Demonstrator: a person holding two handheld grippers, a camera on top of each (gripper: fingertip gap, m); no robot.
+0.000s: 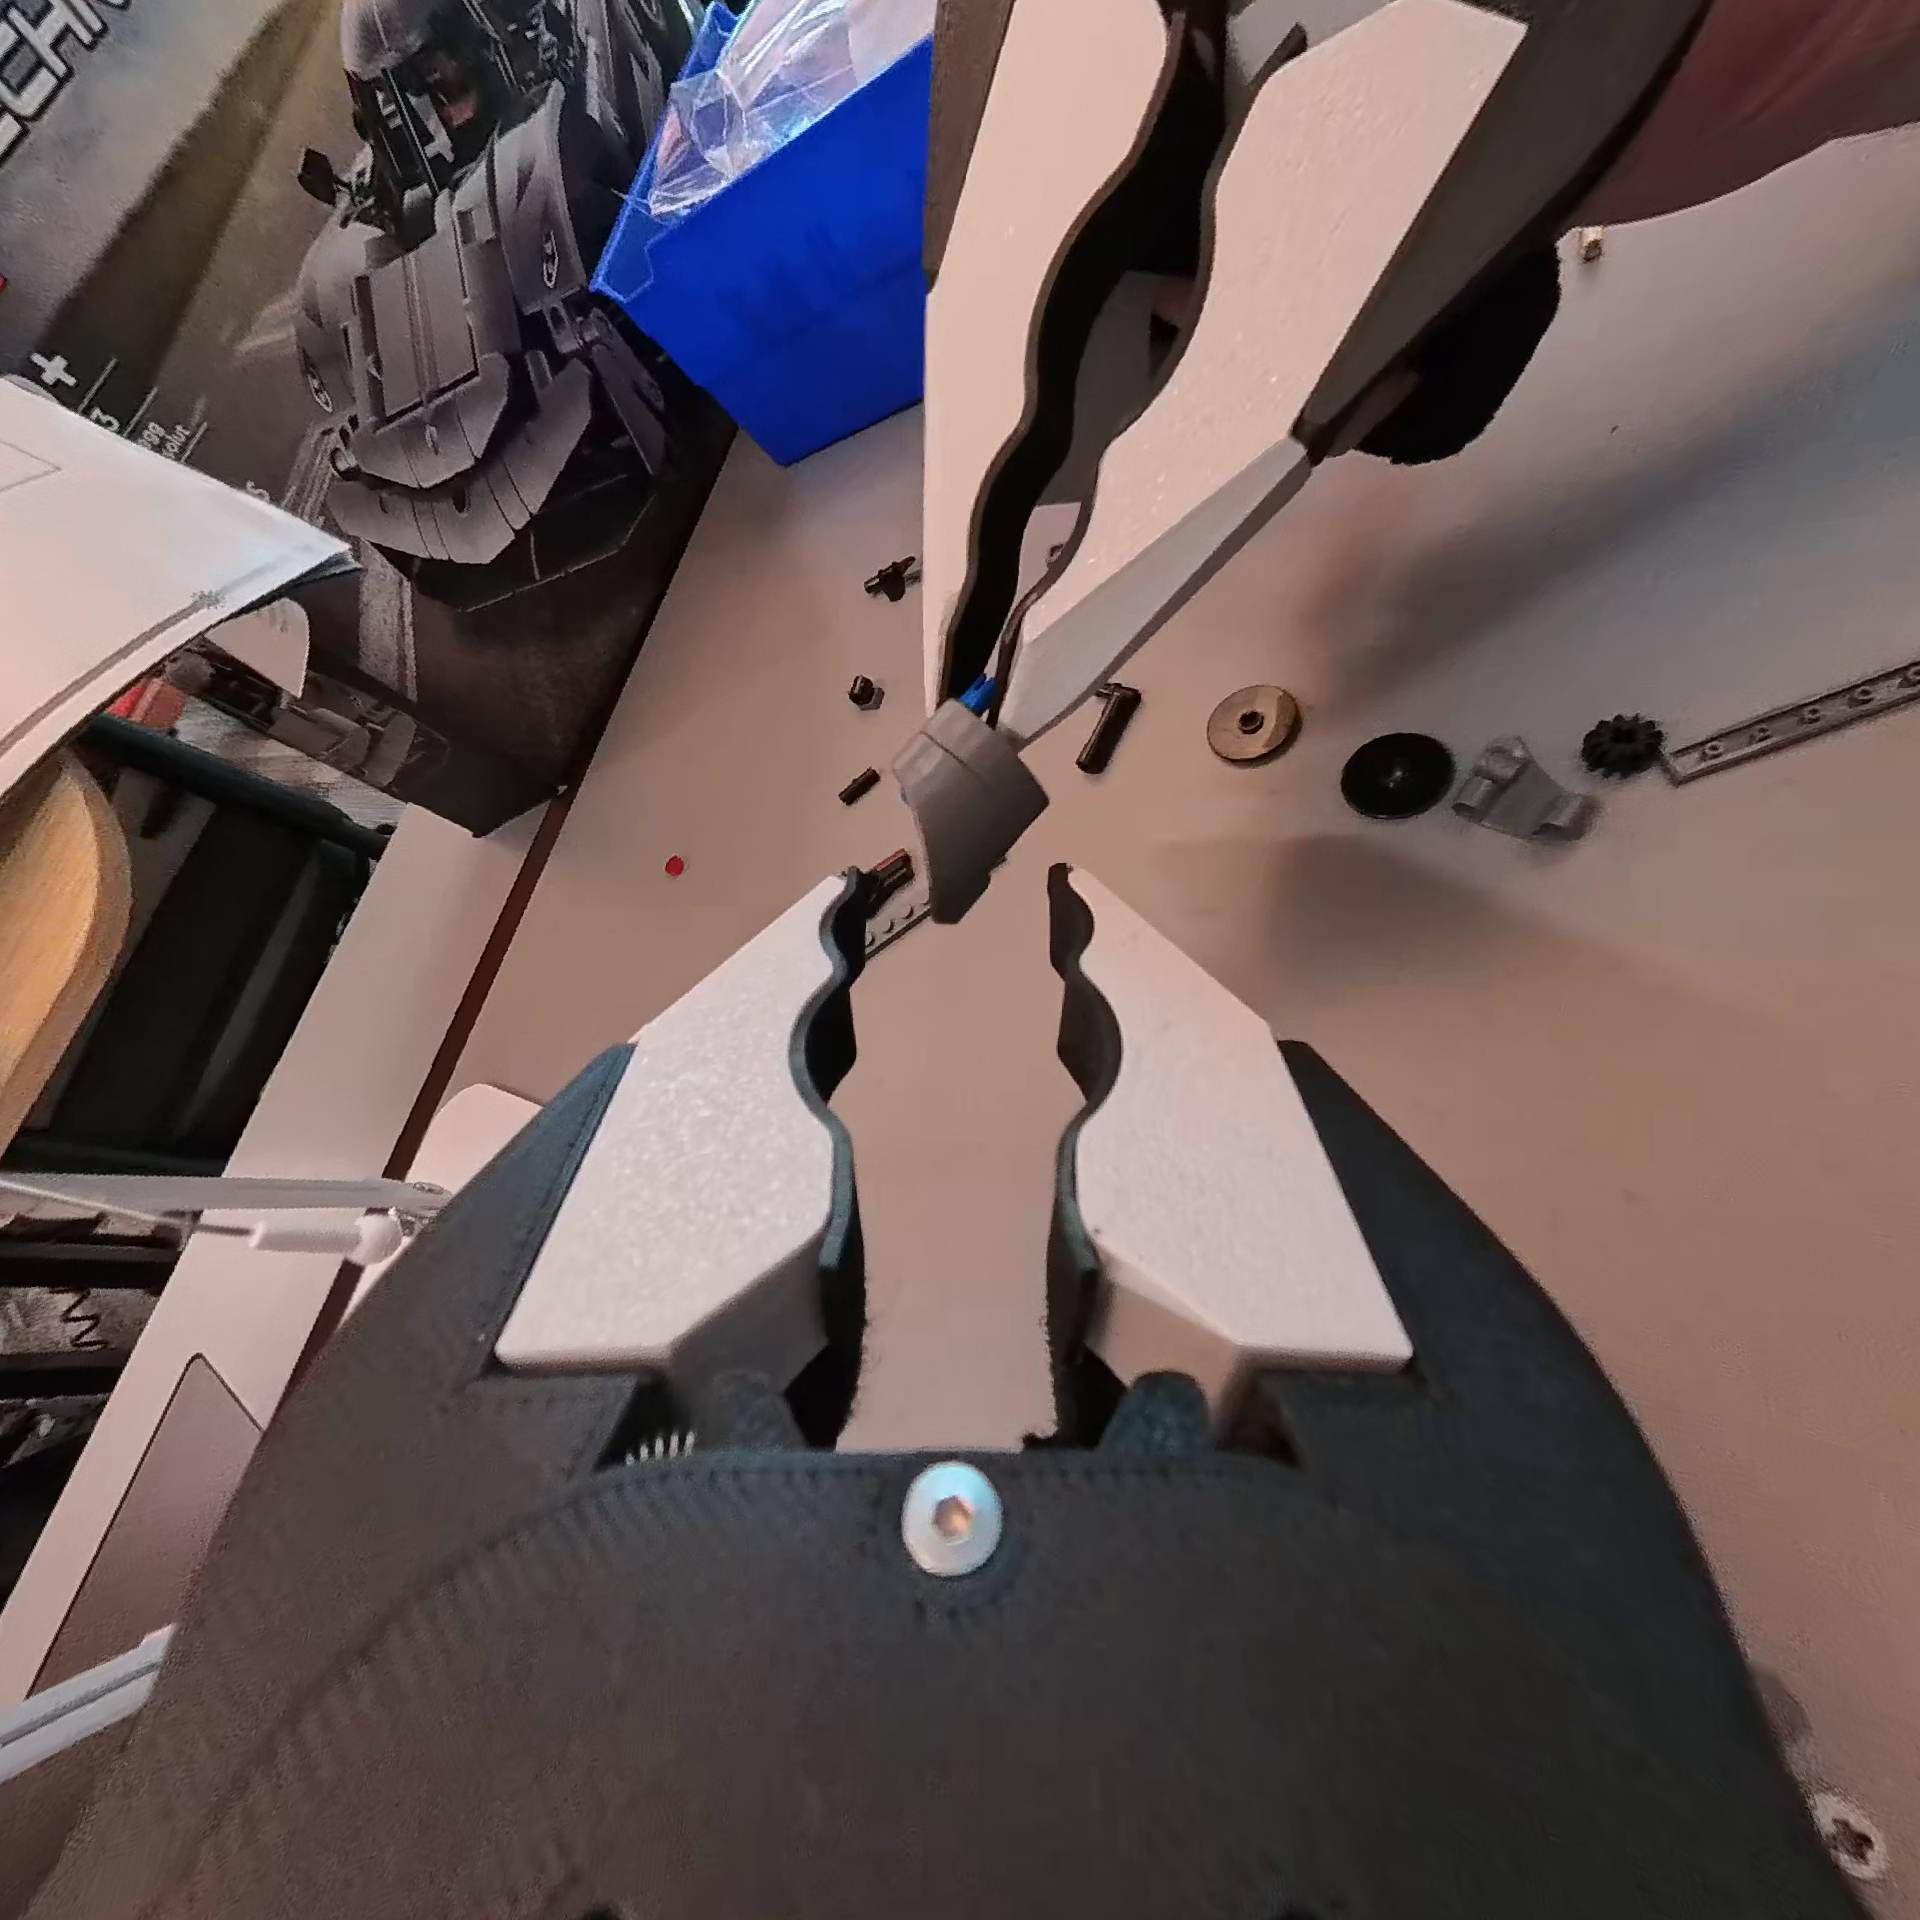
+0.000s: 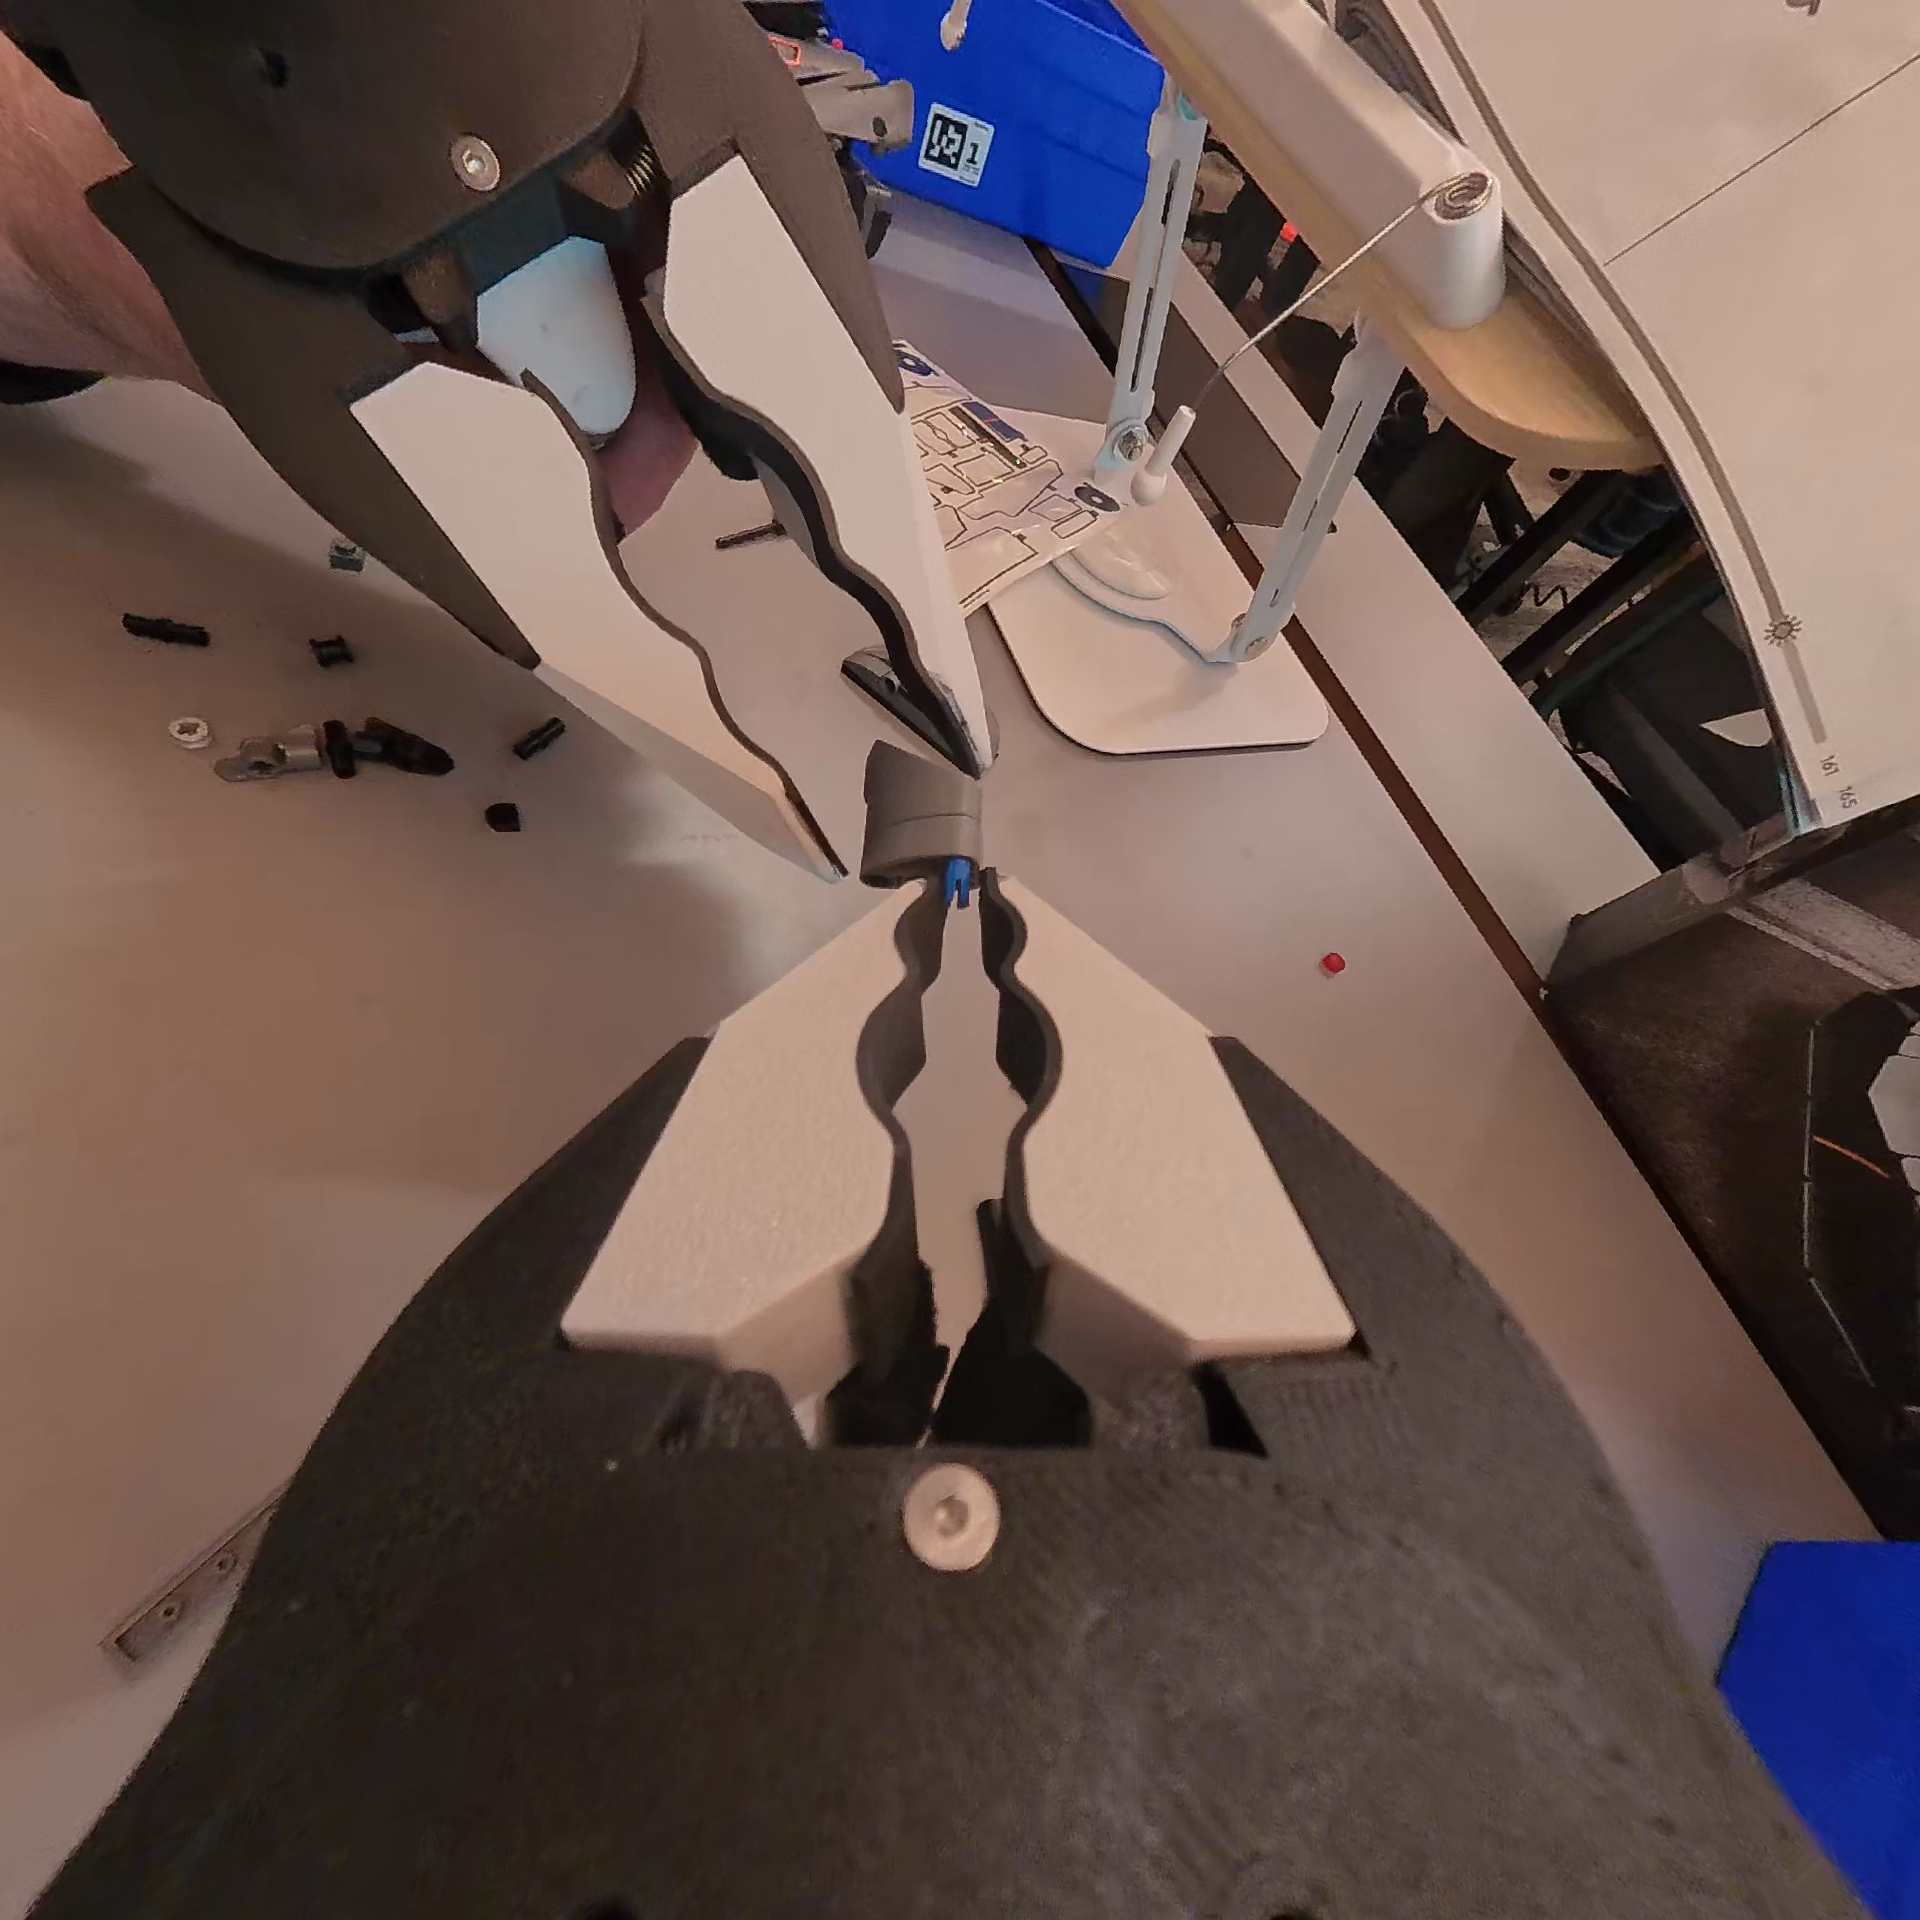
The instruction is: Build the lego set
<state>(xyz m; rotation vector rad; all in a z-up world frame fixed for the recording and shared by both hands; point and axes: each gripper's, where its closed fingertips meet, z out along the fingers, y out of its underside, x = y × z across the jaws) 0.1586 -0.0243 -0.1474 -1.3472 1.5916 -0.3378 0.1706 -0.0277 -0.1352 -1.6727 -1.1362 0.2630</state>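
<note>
My right gripper [image 2: 961, 883] pinches a blue pin [image 2: 957, 881] carrying a grey connector [image 2: 920, 816]; left gripper [image 1: 951, 883] fingers wide beside it; mistimed closing could knock the connector loose

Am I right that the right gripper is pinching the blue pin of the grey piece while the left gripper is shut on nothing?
Not quite. The right gripper does pinch the blue pin of the grey piece, but the left gripper is open, not shut; the left wrist view shows bare table between its fingers.
</note>
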